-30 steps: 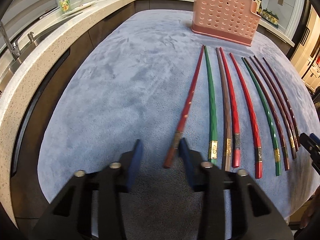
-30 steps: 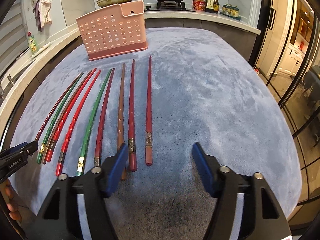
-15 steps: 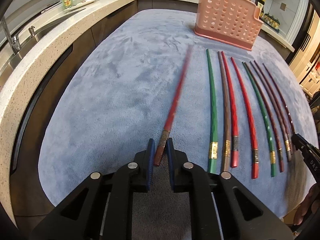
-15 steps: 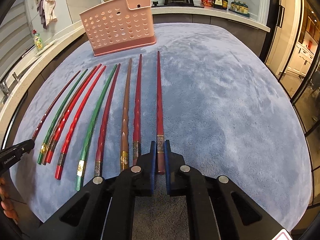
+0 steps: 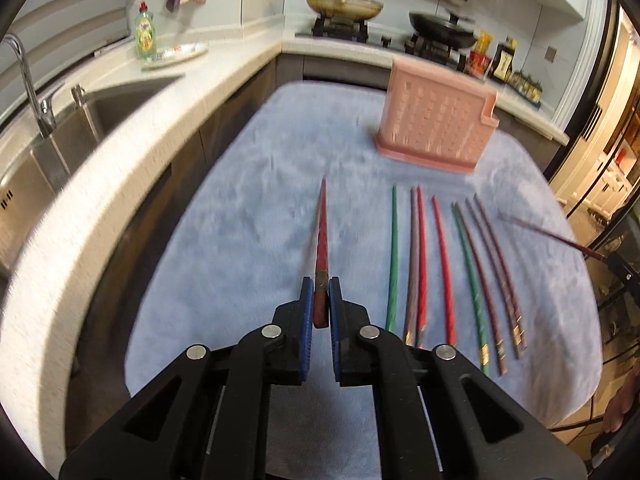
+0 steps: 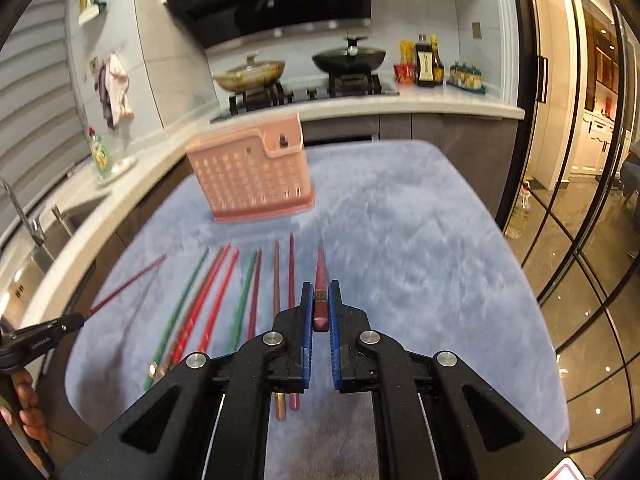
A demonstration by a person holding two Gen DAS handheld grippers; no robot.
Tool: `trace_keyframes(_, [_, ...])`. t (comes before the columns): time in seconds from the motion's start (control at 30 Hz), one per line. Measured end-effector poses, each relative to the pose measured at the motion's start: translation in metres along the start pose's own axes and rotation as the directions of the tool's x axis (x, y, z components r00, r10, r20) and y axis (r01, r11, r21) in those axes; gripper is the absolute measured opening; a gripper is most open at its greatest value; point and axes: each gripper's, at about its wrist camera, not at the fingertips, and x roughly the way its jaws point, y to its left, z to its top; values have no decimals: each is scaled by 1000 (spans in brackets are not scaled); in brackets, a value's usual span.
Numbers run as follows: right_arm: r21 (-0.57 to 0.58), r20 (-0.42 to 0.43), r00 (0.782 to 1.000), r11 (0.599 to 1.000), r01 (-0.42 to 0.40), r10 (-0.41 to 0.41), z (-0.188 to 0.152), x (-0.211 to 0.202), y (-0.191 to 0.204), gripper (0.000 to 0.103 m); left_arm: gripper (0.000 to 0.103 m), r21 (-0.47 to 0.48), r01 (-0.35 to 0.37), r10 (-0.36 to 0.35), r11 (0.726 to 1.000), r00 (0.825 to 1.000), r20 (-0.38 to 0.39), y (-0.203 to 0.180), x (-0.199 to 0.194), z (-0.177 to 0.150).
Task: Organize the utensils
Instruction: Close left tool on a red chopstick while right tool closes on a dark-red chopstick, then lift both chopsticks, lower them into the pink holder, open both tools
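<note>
My left gripper is shut on the thick end of a red chopstick and holds it above the blue mat, tip pointing toward the pink perforated utensil holder. My right gripper is shut on a dark red chopstick, also lifted and pointing toward the holder. Several red, green and brown chopsticks lie in a row on the mat; they also show in the right wrist view. The right-held chopstick shows at the left view's right edge.
The blue mat covers the island. A stone counter with a sink and tap runs along the left. A dish soap bottle stands there. Two pans sit on the stove behind. Glass doors are on the right.
Both grippers have lifted their chopsticks off the mat and tilted up, so the holder and kitchen wall now fill more of each view.
</note>
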Motion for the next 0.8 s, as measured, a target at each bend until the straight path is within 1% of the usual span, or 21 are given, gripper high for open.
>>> trace_keyframes(0.23, [19,86,996,999,-26,25,50,-13,-6,7,7,0,19,-19,1000,996,85,-3,-24,55])
trace_keyframes(0.37, [37,131,990,998,-54,49,81,-16,-7,7,7,8,12,-13,1000,990,143,-9,-30,93])
trace_keyframes(0.5, [56,169,983,995,-81,71,112,-15,-6,7,7,17,27,-29,1000,981,192,-21,-35,135])
trace_keyframes(0.57, [64,195,976,992,-108,94,127,-15,-3,7,7,20,38,-42,999,976,213,-26,-40,149])
trace_keyframes(0.67, [60,249,962,989,-132,113,153,-20,4,7,7,32,55,-62,998,961,268,-39,-51,174])
trace_keyframes(0.73, [61,283,951,987,-151,128,170,-21,10,7,7,31,70,-77,997,945,319,-50,-61,195])
trace_keyframes(0.77, [62,302,943,985,-163,137,181,-21,13,7,7,30,76,-82,997,940,333,-52,-64,200])
trace_keyframes(0.8, [62,321,936,983,-171,143,191,-20,16,7,7,26,85,-89,996,928,361,-57,-70,211])
